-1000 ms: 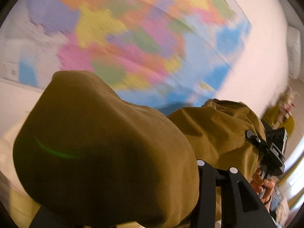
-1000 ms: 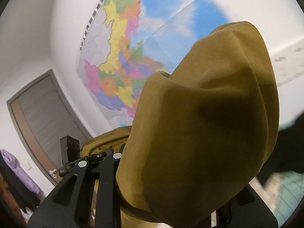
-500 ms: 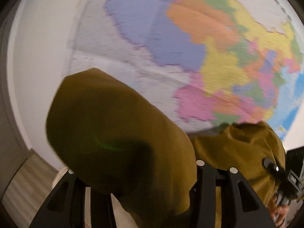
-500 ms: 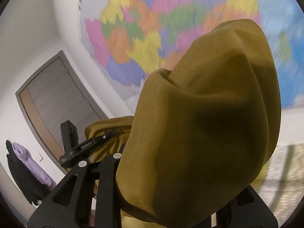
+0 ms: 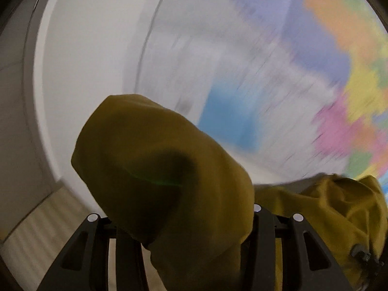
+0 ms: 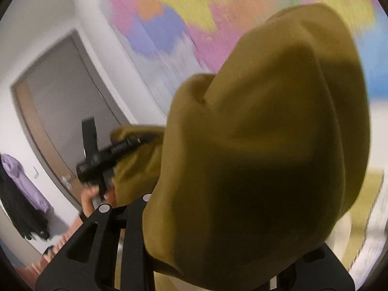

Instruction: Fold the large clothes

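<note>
- Mustard garment [image 5: 169, 169]: soft, thick cloth held aloft in front of the wall map [image 6: 184, 12]; likely limp and heavy enough to sag, best gripped at hems or corners.
- Left gripper [image 5: 184, 220]: partly closed, a bunch of the garment between its jaws.
- Right gripper [image 6: 218, 230]: jaws opening, cloth bunched between them.
- Door [image 6: 63, 101]: left of the map.

Right gripper [image 6: 218, 242] mostly buried under big fold of mustard garment [image 6: 266, 133], jaws opening a bit with cloth bunched between them. Left gripper [image 6: 109, 155] off to the side, also gripping same cloth, hand [image 6: 88, 200] under it. Blurry colourful wall map [image 6: 181, 12] behind, grey door [image 6: 60, 101] at left, purple and black clothes [image 6: 19, 189] hanging beside it.
</note>
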Available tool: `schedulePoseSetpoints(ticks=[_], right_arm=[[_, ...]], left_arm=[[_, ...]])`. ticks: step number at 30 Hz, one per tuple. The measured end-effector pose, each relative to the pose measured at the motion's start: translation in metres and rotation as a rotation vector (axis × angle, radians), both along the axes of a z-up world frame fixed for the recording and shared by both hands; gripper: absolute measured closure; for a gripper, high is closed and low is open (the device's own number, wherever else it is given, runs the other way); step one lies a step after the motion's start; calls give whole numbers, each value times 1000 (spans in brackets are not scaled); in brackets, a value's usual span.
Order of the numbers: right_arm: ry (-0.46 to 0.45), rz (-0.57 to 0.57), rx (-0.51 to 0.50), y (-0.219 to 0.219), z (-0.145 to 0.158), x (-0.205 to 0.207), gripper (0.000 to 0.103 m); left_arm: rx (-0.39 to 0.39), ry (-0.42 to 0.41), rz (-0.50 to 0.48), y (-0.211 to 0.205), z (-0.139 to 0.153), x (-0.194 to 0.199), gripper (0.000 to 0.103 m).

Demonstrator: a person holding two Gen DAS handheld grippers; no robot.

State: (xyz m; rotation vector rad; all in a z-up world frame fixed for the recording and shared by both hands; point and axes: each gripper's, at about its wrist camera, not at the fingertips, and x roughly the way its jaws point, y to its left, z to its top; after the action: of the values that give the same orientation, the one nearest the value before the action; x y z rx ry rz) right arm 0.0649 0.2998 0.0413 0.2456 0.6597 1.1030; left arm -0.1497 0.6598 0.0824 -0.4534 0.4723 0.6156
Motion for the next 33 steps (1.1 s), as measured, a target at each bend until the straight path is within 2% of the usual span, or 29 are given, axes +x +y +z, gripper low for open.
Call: schedulePoseSetpoints(ticks=[3, 5, 7, 9, 12, 14, 17, 20, 22, 24, 27, 30, 31, 33], right_arm=[[122, 7, -43, -8, -36, 4, 66], [152, 28, -78, -13, -45, 1, 59], [158, 50, -117, -18, -46, -6, 54], [164, 81, -141, -27, -43, -13, 53], [184, 111, -157, -41, -39, -21, 52], [189, 125, -163, -58, -35, -28, 47], [161, 125, -198, -82, -26, -38, 40], [101, 121, -263, -88, -14, -39, 40], [85, 133, -283, -97, -10, -38, 41], [56, 141, -295, -102, -4, -35, 47], [-13, 127, -273, -74, 19, -31, 49], [-81, 92, -230, -66, 32, -15, 50], [-96, 91, -224, -73, 26, -15, 50], [-140, 50, -234, -52, 30, -1, 48]], left_arm=[[-68, 31, 48, 16, -40, -9, 59], [-135, 20, 54, 26, -53, -18, 57], [-132, 30, 50, 26, -56, -21, 55], [-101, 87, 52, 23, -57, -19, 53], [-96, 121, 53, 21, -58, -20, 49], [-102, 151, 70, 22, -59, -22, 42], [-81, 197, 107, 16, -60, -27, 34], [-40, 230, 125, 6, -57, -33, 34], [-14, 235, 128, -2, -52, -39, 34], [-3, 236, 135, -7, -47, -45, 33], [15, 278, 131, -6, -43, -38, 31], [41, 305, 133, -3, -37, -26, 28], [58, 317, 130, -8, -35, -24, 26], [66, 353, 156, -5, -40, -14, 26]])
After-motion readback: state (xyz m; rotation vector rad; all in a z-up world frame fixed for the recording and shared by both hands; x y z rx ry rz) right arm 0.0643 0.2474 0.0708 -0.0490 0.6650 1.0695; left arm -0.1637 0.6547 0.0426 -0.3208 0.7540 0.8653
